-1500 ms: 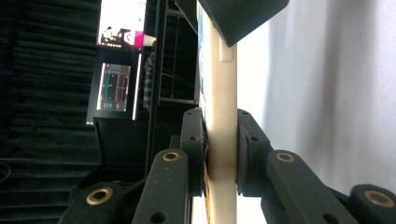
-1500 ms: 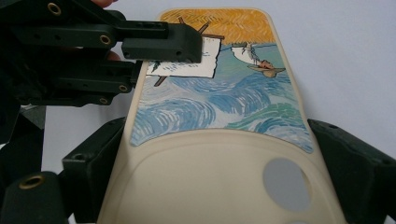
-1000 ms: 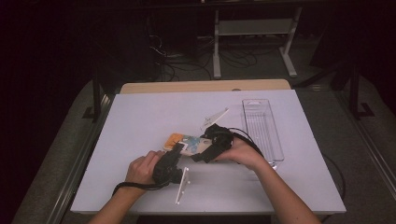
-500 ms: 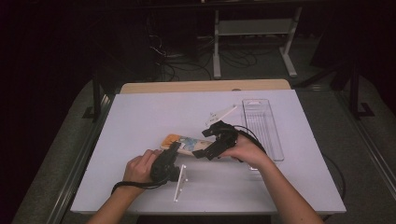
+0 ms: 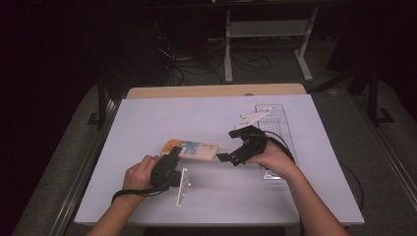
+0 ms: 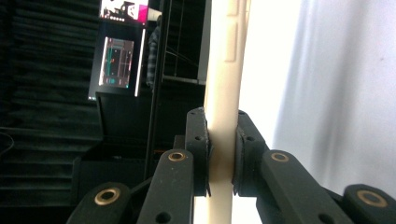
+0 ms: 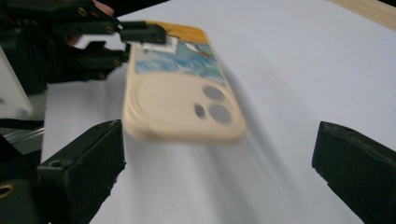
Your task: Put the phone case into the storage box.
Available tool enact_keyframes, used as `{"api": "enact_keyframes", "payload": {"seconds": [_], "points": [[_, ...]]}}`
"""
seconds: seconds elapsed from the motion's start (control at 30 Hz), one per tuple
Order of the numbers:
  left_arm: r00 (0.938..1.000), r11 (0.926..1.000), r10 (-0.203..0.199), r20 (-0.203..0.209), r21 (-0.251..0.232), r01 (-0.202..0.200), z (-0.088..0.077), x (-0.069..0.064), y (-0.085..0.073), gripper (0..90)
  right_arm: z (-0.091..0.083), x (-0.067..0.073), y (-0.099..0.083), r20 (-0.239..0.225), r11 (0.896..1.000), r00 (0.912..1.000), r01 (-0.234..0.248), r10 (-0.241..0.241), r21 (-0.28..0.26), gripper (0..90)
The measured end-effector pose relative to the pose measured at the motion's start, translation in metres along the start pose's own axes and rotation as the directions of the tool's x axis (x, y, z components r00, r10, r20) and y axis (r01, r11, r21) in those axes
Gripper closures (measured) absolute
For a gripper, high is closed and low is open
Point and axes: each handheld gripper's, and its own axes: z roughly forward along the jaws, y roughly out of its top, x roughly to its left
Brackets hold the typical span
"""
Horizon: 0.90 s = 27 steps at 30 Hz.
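A cream phone case (image 5: 193,149) with a blue and orange picture on its back hangs just above the white table (image 5: 147,118), near the middle. My left gripper (image 5: 175,153) is shut on its near end; in the left gripper view the pads (image 6: 198,140) press both faces of the case's edge (image 6: 224,70). My right gripper (image 5: 227,146) stands open a little to the right of the case, apart from it. In the right gripper view the case (image 7: 182,107) lies ahead of the wide jaws of the right gripper (image 7: 222,140), camera holes toward me, with the left gripper (image 7: 135,35) clamped on its far end.
A clear plastic tray (image 5: 280,130) lies on the table's right side, behind my right hand. A wooden strip (image 5: 216,91) runs along the table's back edge. Metal stand legs and cables (image 5: 231,59) sit on the floor beyond. Dark screens (image 6: 116,60) stand off to the side.
My right gripper has drawn back to the right, away from the phone case, and rose slightly. The left gripper keeps its hold and has barely moved.
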Motion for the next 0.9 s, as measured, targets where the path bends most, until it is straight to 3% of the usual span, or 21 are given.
{"api": "enact_keyframes", "payload": {"seconds": [0.07, 0.2, 0.53, 0.73, 0.9], "points": [[0.9998, 0.9998, -0.019, 0.002, -0.006, 0.019, 0.001, 0.0, -0.001, 79.3, -0.005, -0.003, -0.004, 0.018, 1.0, 0.9998, -0.005, 0.005, -0.004, 2.1], [1.0, 1.0, -0.006, 0.001, 0.006, 0.006, 0.0, 0.001, -0.001, 79.3, -0.014, -0.006, -0.012, 0.032, 1.0, 0.9993, -0.02, 0.021, -0.023, 2.1], [0.9994, 0.9994, -0.034, 0.007, -0.005, 0.034, 0.001, 0.001, -0.002, 79.2, -0.023, -0.014, -0.026, 0.061, 0.998, 0.9973, -0.038, 0.041, -0.052, 2.1], [0.9965, 0.9969, -0.078, 0.028, -0.002, 0.078, 0.001, 0.002, -0.003, 79.2, -0.02, -0.016, -0.027, 0.067, 0.999, 0.9973, -0.027, 0.03, -0.043, 2.1], [0.9876, 0.9894, -0.145, 0.061, 0.004, 0.145, 0.001, 0.006, -0.004, 79.2, -0.019, -0.016, -0.027, 0.062, 0.999, 0.9976, -0.027, 0.03, -0.044, 2.1]]}}
